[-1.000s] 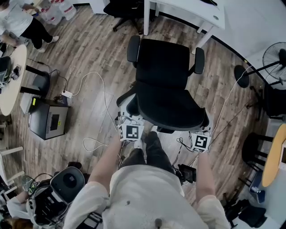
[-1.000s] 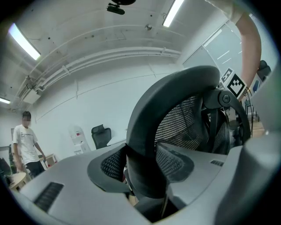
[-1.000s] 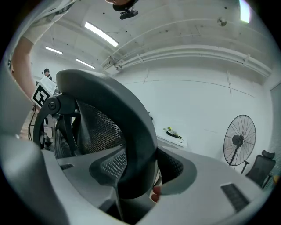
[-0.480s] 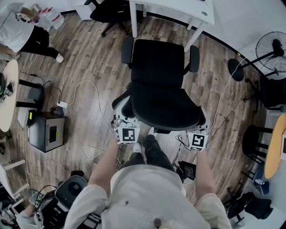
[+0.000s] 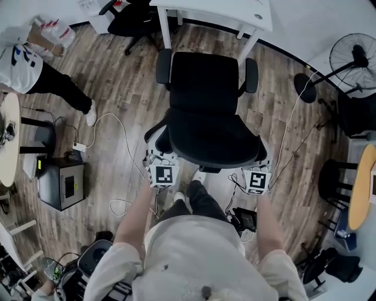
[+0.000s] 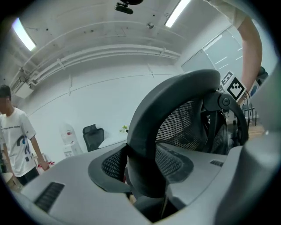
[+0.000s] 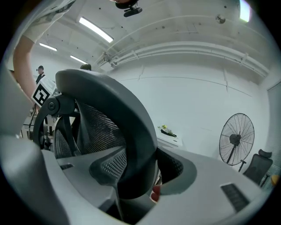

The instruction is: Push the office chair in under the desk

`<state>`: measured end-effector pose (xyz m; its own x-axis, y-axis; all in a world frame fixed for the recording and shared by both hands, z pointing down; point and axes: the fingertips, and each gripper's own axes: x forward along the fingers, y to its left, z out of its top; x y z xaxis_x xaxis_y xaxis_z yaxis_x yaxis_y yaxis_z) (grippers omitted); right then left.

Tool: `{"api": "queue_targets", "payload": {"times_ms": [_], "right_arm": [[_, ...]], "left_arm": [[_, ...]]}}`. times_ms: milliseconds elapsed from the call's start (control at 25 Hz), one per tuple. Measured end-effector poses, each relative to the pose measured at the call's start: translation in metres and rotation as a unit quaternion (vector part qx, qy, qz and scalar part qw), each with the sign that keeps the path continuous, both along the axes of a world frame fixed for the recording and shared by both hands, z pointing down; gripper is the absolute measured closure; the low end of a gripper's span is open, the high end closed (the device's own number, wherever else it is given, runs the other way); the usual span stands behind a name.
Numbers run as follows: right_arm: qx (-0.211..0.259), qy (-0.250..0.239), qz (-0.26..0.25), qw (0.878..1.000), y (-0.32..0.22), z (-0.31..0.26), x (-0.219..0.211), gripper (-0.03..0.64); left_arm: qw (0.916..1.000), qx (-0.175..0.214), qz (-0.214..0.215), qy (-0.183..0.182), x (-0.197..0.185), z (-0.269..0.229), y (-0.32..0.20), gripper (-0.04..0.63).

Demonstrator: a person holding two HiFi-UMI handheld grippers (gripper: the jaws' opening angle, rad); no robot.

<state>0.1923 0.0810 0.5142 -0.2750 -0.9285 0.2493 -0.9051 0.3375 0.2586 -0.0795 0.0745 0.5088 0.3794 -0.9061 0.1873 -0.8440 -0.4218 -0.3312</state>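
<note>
- Left gripper (image 5: 160, 160) and right gripper (image 5: 259, 167): both are clamped on the backrest rim of the office chair (image 5: 205, 111), at its 7 and 5 o'clock corners.
- White desk (image 5: 235, 12) can be seen at 12 o'clock in the head view.
- Office chair is parked right at the desk's 6 o'clock, seat toward it and fully in view, so not tucked under yet.
- Standing fan (image 5: 352, 59) is spotted at 2 o'clock.
- Black box (image 5: 61, 185) is sat on the floor at 9 o'clock, with a white cable (image 5: 117, 126) looped nearby.
</note>
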Motion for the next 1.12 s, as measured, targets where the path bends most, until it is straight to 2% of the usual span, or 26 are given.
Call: {"api": "queue_targets", "payload": {"times_ms": [520, 920, 1120], "right_arm": [[-0.006, -0.006, -0.024, 1.000, -0.060, 0.004, 0.031, 0.394], [-0.003, -0.006, -0.033, 0.999, -0.095, 0.005, 0.053, 0.394], [0.000, -0.004, -0.032, 0.999, -0.105, 0.004, 0.053, 0.394]], "left_arm": [[0.9991, -0.008, -0.040, 0.013, 0.029, 0.005, -0.047, 0.390], [0.9986, 0.003, -0.052, 0.011, 0.052, 0.002, -0.077, 0.390], [0.9987, 0.003, -0.051, 0.009, 0.052, 0.001, -0.088, 0.390]]}}
